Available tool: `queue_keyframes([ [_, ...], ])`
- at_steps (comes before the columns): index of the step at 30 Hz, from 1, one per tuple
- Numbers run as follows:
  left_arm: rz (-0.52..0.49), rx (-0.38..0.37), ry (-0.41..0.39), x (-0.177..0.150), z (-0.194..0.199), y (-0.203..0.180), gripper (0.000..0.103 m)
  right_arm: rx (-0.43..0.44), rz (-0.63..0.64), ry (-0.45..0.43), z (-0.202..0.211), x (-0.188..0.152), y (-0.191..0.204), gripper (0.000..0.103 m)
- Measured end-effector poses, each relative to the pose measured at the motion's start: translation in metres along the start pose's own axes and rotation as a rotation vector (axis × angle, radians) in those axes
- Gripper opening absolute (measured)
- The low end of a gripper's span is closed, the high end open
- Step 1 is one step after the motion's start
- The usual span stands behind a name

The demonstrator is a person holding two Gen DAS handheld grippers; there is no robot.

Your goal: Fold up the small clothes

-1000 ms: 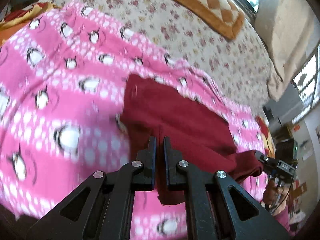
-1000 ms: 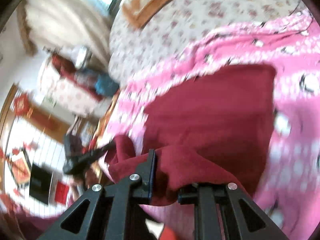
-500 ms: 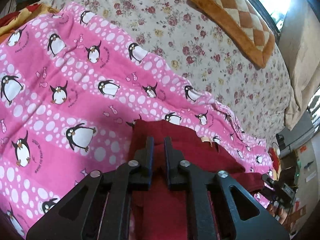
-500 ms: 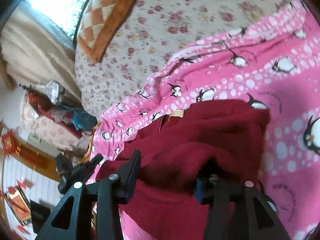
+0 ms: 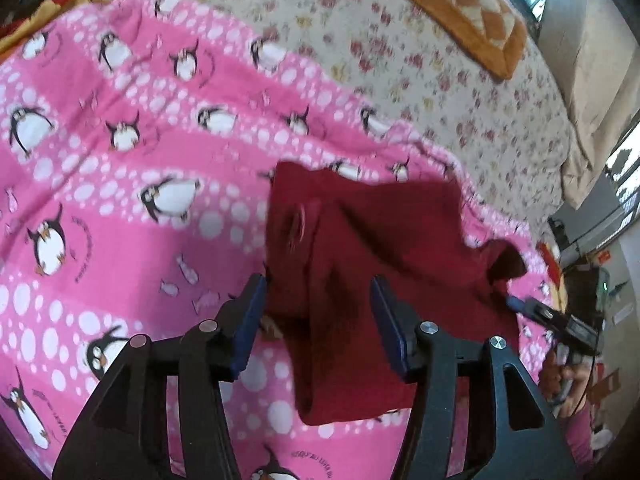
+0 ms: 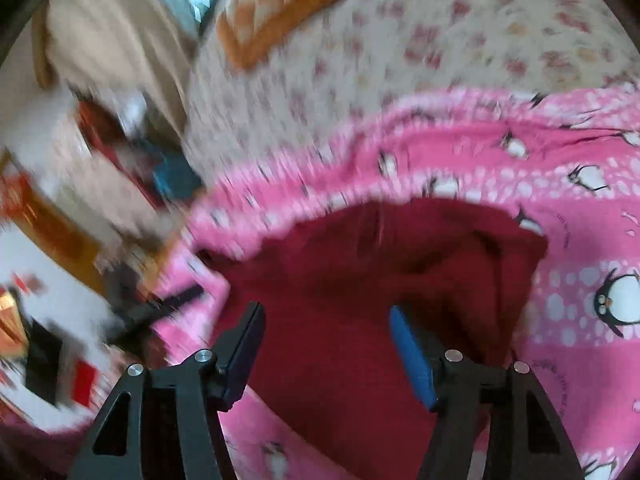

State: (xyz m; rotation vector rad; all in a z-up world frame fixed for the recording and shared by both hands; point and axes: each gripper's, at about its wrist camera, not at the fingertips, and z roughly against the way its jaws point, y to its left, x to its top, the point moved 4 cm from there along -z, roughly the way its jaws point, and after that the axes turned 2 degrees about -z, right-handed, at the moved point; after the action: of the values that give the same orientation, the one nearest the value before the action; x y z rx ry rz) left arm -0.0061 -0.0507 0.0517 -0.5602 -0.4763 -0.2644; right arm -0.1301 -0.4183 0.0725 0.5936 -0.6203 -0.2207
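The red garment (image 5: pixel 380 248) lay rumpled on the pink blanket (image 5: pixel 120 200), its long axis running away from both cameras. The left claw (image 5: pixel 318 320) and right claw (image 6: pixel 326 344) were opening, released, cloth lying loose between their jaws.

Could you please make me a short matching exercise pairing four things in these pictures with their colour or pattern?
Things:
1. garment
2. blanket
3. sheet
4. cushion

Looks:
A. cream with small flowers
B. pink with penguins
C. orange and cream diamonds
D. plain dark red

Pairs: 1-D, 2-B, 3-A, 4-C
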Motion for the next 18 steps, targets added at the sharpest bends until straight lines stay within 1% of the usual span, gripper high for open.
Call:
queue_keyframes([
  [2,-0.005,0.020,0.027,-0.003,-0.012,-0.001,0.054,-0.093,-0.012,0.023,-0.024,0.008,-0.012,0.060],
  [3,-0.012,0.039,0.046,-0.005,-0.021,-0.002,0.054,-0.152,-0.018,0.006,-0.031,0.016,-0.022,0.060],
  [4,-0.013,0.060,0.057,-0.005,-0.028,-0.001,0.054,-0.227,-0.028,-0.033,-0.036,0.027,-0.033,0.060],
  [6,0.001,0.081,0.065,-0.007,-0.036,0.001,0.054,-0.298,-0.092,-0.107,-0.044,0.048,-0.058,0.060],
  [8,0.023,0.069,0.058,-0.008,-0.036,0.003,0.054,-0.393,-0.125,-0.140,-0.043,0.056,-0.071,0.060],
  [9,0.024,0.060,0.055,-0.009,-0.034,0.003,0.054,-0.417,-0.136,-0.141,-0.041,0.058,-0.073,0.060],
  [12,0.014,0.025,0.070,-0.016,-0.026,0.004,0.054,-0.344,-0.108,-0.136,-0.028,0.051,-0.052,0.060],
  [14,0.019,-0.015,0.081,-0.023,-0.019,0.006,0.054,-0.345,-0.043,-0.116,-0.024,0.044,-0.031,0.060],
  [15,0.019,-0.028,0.083,-0.028,-0.015,0.006,0.054,-0.332,-0.007,-0.093,-0.025,0.042,-0.019,0.060],
  [17,0.007,-0.041,0.095,-0.036,-0.011,0.004,0.054,-0.312,0.069,-0.055,-0.034,0.036,0.011,0.060],
  [18,-0.004,-0.046,0.104,-0.040,-0.009,0.002,0.054,-0.316,0.099,-0.053,-0.037,0.035,0.022,0.060],
])
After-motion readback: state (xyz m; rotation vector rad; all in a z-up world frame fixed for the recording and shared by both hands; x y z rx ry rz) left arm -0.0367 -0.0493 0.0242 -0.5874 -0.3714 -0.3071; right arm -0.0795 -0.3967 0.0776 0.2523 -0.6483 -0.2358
